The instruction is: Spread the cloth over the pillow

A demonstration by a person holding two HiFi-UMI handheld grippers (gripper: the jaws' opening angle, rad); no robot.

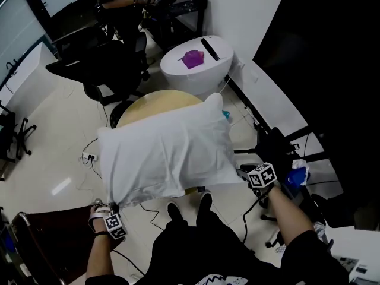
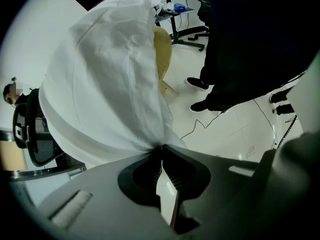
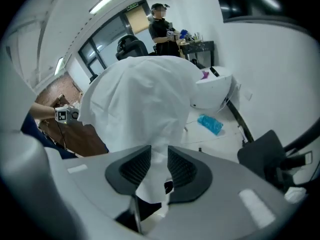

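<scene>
In the head view the cloth sags soft and light over the round bench, so handle it by its corners. The left gripper view shows your left gripper clamped tight on the 7 o'clock corner. The right gripper view shows your right gripper pinching the bunched 4 o'clock corner.

I can't see the pillow itself: the cloth covers it entirely, and only a bulge shows. The cloth also hides most of the round table; just its far edge peeks out. In the head view, the tips of the left gripper and the right gripper are lost under the cloth's near corners. In the right gripper view, the cloth's end drops out of sight behind the gripper's body. A person beyond the table is cut off by the top edge. The purple thing on the white pod and the blue thing on the floor are too small for me to identify.
</scene>
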